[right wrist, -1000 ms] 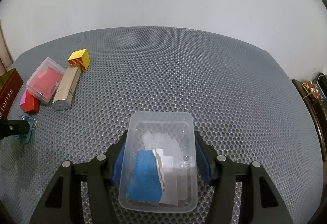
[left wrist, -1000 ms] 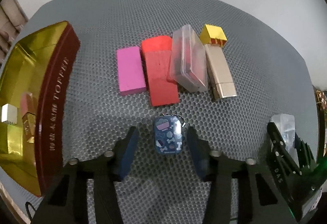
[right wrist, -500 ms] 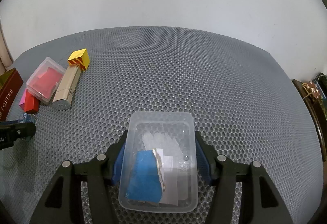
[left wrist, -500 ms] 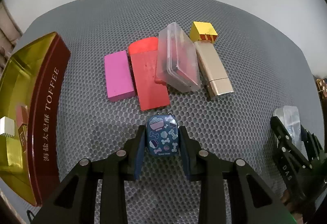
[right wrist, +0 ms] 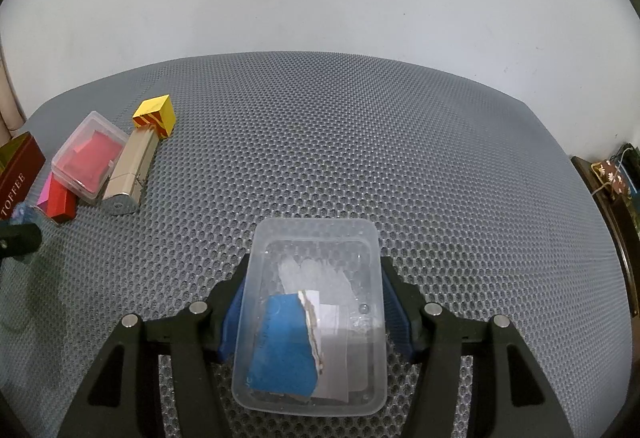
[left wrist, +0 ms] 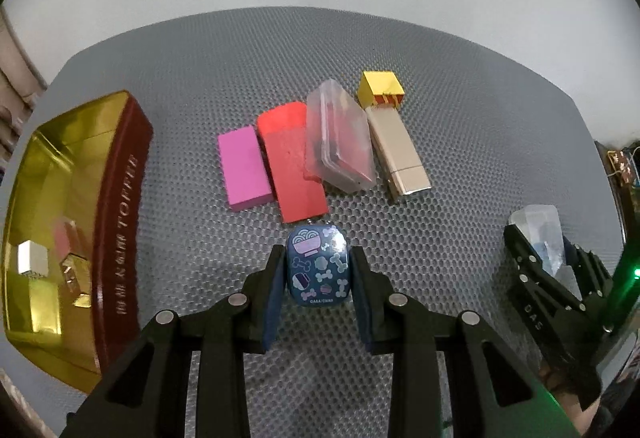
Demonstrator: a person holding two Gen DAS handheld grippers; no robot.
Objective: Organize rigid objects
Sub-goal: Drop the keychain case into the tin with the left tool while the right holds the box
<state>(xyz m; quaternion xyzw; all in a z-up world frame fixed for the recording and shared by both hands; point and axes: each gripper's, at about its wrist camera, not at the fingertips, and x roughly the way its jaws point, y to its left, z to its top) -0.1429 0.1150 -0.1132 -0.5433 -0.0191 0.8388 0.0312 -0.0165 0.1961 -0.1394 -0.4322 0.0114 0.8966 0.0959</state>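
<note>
Left fingers [left wrist: 319, 270] closed since earlier, pinching blue charm [left wrist: 318, 270] | right fingers [right wrist: 314, 302] gripping clear tub [right wrist: 316, 278] | mat [right wrist: 400, 166] right open

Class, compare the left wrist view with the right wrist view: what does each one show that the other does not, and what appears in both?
Only the left wrist view shows the gold inside of the toffee tin with small blocks in it, and the left gripper shut on the blue patterned case. Only the right wrist view shows the blue card inside the clear tub held by the right gripper. Both show the grey mat, pink block, red block, lidded clear box, gold bar and yellow cube.
</note>
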